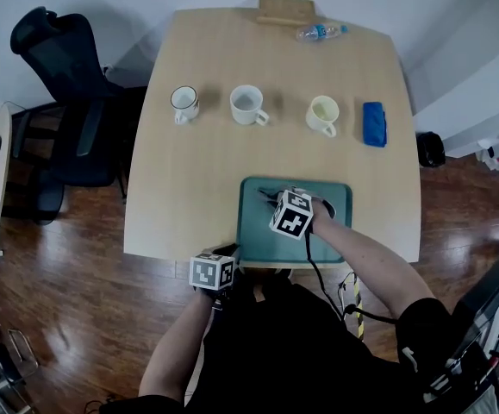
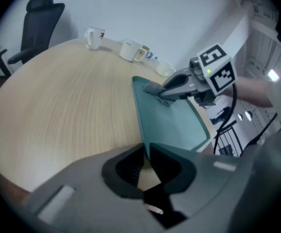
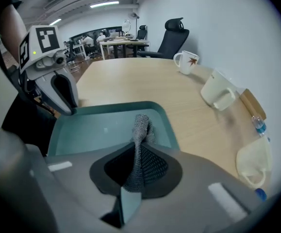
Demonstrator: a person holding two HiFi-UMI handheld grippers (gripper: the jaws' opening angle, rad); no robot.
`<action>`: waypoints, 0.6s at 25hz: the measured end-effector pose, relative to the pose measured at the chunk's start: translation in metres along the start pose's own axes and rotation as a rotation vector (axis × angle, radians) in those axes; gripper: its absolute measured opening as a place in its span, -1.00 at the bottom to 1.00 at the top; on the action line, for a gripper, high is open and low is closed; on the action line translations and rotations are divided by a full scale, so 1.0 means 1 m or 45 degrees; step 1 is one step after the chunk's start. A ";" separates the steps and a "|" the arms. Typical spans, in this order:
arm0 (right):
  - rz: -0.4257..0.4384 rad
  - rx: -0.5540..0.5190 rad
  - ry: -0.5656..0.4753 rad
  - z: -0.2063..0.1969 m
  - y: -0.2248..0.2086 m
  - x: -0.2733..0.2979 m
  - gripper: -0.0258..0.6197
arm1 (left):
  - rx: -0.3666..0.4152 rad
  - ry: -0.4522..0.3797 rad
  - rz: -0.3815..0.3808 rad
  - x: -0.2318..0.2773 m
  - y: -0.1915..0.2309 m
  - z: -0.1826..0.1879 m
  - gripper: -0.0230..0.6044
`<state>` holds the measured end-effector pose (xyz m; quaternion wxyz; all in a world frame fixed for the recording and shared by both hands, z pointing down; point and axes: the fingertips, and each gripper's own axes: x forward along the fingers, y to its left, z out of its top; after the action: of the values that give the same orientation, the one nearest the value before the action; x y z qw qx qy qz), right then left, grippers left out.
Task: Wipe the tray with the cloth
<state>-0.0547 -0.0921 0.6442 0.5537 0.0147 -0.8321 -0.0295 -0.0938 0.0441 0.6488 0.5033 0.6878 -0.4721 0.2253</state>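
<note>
A teal tray (image 1: 258, 227) lies at the table's near edge. My right gripper (image 1: 272, 199) hangs over the tray's far left part, shut on a grey mesh cloth (image 3: 141, 130). The cloth trails from the jaws down onto the tray floor (image 3: 96, 132). In the left gripper view the cloth (image 2: 156, 89) touches the tray (image 2: 174, 127) near its far rim. My left gripper (image 2: 146, 152) is shut on the tray's near left rim, with the thin edge pinched between its jaws. From the head view, that gripper (image 1: 229, 253) sits at the tray's front left corner.
Three mugs stand in a row across the table: (image 1: 184, 103), (image 1: 249, 105), (image 1: 323, 115). A blue cloth pad (image 1: 374, 123) lies at the right. A plastic bottle (image 1: 321, 32) and a wooden board (image 1: 285, 9) are at the far edge. An office chair (image 1: 68, 102) stands left.
</note>
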 end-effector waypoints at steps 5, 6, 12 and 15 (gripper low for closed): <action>0.182 0.006 -0.034 -0.004 0.068 -0.003 -0.84 | -0.015 -0.003 -0.019 0.004 0.001 -0.001 -0.79; 0.215 0.002 -0.038 -0.005 0.081 -0.005 -0.84 | -0.019 -0.005 -0.030 0.006 0.001 -0.002 -0.79; 0.420 0.047 -0.038 -0.012 0.139 -0.014 -0.84 | -0.053 -0.014 -0.053 0.009 0.000 -0.004 -0.79; 0.488 0.064 -0.027 -0.015 0.153 -0.017 -0.84 | -0.048 -0.010 -0.052 0.008 0.000 -0.005 -0.79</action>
<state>-0.0329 0.0612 0.6442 0.5399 -0.1304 -0.8259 0.0970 -0.0892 0.0453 0.6565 0.5189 0.6886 -0.4640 0.2032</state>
